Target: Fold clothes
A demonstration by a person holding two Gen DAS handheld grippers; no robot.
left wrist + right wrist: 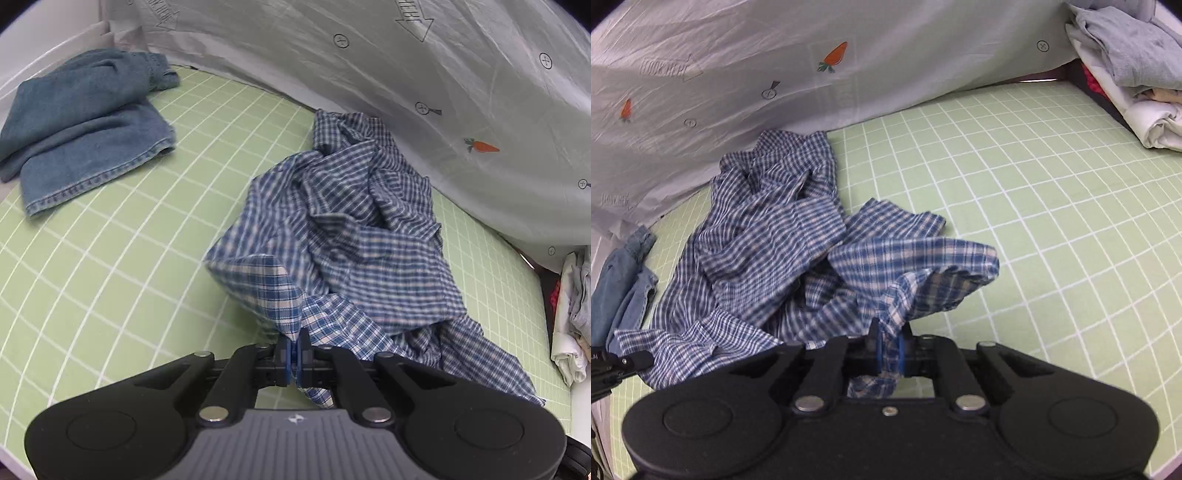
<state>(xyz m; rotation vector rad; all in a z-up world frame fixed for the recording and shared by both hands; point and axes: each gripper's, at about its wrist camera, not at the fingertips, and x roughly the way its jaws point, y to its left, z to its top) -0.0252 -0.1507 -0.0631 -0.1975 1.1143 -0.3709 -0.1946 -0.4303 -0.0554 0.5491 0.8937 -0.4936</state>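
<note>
left gripper (294, 350): jaws closed, pinching cloth | right gripper (889, 349): jaws closed, pinching cloth

Both wrist views low, close (facing backdrop), sharing plaid shirt (351, 236).

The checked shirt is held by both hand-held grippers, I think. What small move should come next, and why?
Probably lift and draw the two apart to spread it. The left hand-held gripper and the right hand-held gripper each pinch a bit of the checked shirt, which lies crumpled on the green grid mat. It cannot be folded while it is bunched.
</note>
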